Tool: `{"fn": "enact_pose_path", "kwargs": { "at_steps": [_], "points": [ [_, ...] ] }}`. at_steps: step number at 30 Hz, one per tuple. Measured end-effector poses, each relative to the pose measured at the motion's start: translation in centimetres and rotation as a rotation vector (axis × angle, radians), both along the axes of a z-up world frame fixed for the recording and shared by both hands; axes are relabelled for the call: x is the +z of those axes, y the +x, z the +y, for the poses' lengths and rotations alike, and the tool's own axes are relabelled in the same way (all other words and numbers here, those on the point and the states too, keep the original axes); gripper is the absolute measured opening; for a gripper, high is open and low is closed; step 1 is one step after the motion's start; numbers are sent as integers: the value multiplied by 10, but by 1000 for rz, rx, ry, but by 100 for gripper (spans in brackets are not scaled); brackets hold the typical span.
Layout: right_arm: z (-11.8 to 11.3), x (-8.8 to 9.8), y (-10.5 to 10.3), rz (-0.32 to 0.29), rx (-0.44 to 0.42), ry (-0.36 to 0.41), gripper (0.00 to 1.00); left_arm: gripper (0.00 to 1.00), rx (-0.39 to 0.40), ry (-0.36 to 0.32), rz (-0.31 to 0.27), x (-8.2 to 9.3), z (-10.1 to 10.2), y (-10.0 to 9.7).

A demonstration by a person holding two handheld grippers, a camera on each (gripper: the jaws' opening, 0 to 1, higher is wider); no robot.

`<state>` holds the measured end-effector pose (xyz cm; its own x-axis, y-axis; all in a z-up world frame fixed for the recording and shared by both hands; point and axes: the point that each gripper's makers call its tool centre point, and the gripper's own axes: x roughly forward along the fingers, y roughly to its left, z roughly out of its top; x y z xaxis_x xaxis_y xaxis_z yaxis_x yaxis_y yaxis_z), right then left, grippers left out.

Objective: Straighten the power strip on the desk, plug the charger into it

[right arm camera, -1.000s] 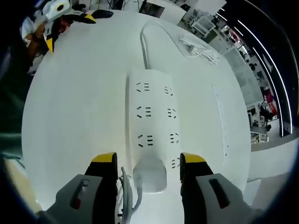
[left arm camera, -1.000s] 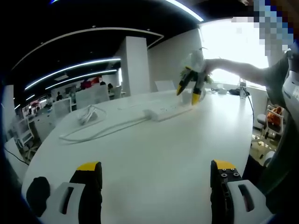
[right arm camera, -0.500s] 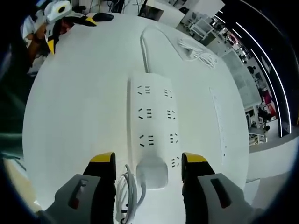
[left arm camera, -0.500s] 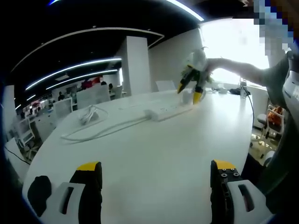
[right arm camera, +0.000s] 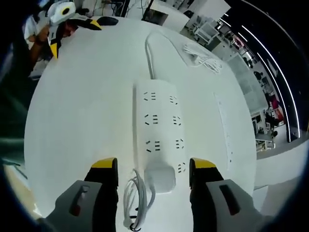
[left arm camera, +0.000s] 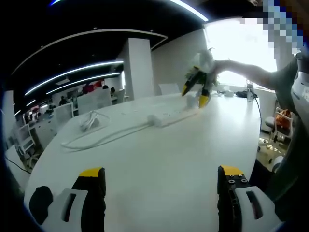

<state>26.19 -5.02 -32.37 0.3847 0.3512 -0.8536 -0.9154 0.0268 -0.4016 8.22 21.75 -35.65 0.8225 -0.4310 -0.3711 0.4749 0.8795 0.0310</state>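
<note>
A white power strip lies lengthwise on the white desk, its cord running away from me. A white charger stands on the strip's near end, with its coiled white cable beside it. My right gripper is open, its jaws on either side of the charger and clear of it. In the left gripper view the power strip lies far off, with the right gripper held over the charger. My left gripper is open above bare desk.
A loose bundle of white cable lies beyond the strip, and a long narrow slot runs along the desk beside it. The left gripper shows at the far desk edge. A person's arm reaches in from the right. Office desks stand behind.
The right gripper view has drawn back a little from the strip, so more of the charger's coiled cable shows. The jaws stand slightly wider. The left gripper has stayed in place.
</note>
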Motion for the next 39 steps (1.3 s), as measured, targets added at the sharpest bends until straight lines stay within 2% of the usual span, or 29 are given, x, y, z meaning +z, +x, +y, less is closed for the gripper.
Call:
{"fn": "enact_pose_path", "kwargs": {
  "at_steps": [9,20,23,27,39],
  "points": [
    [-2,8,0,-33,0,40,63,100,-11,8,-3,3,-5,2],
    [1,13,-3,-30,-3,96,65,100,-27,9,0,3,-13,3],
    [1,10,-6,-23,5,99,63,100,-26,8,-1,3,-13,3],
    [2,10,-6,-29,5,111,69,100,-24,9,-3,4,-13,3],
    [2,15,-9,-45,22,144,76,100,-29,17,-1,5,-15,3]
  ]
}}
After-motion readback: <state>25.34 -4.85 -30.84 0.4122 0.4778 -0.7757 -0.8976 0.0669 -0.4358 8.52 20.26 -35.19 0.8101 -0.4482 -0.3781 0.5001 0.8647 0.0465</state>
